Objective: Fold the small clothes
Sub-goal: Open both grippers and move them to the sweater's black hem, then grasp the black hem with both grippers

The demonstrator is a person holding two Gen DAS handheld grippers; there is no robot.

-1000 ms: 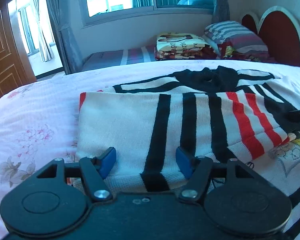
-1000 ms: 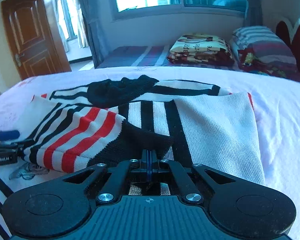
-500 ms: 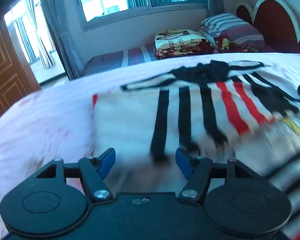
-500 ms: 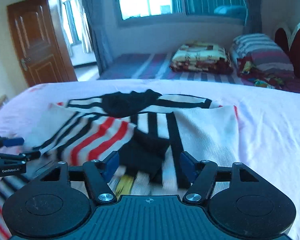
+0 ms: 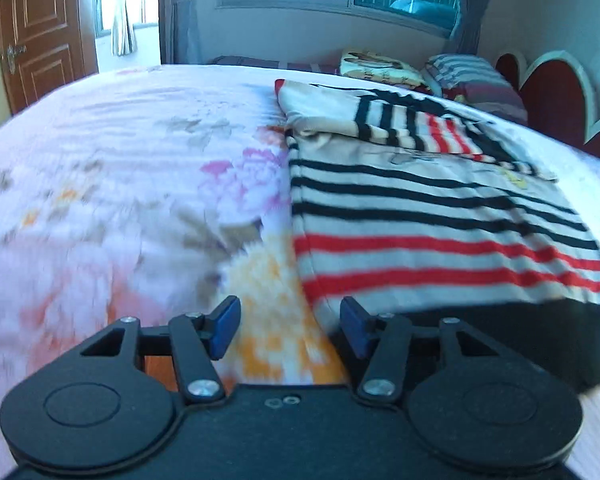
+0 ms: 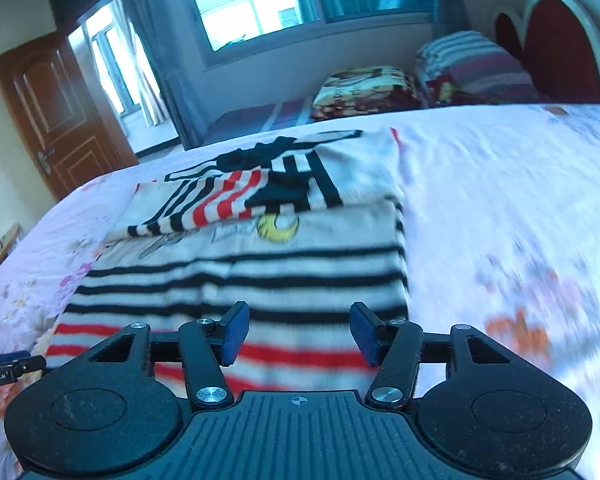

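A cream sweater (image 5: 440, 208) with black and red stripes lies flat on the bed, both sleeves folded across its upper part. My left gripper (image 5: 290, 330) hovers at the sweater's left edge near the black hem (image 5: 500, 328). Its jaws are closing, with only sheet and the sweater's edge below them and nothing pinched. My right gripper (image 6: 300, 332) hangs over the red stripes of the sweater (image 6: 260, 272) near its right edge. Its jaws are closing too, and the pads do not press on the cloth. The left gripper (image 6: 8, 364) shows at the far left of the right wrist view.
The pink floral bedsheet (image 5: 120, 200) spreads wide on both sides of the sweater. A folded blanket (image 6: 364, 84) and striped pillows (image 6: 472, 68) lie beyond the bed, by a red headboard (image 6: 560, 36). A brown door (image 6: 56, 116) stands at the left.
The right gripper opened and let go of the black sleeve cuff. Both grippers drew back from the folded sleeves toward the sweater's hem, the left toward its left edge, the right toward its right edge.
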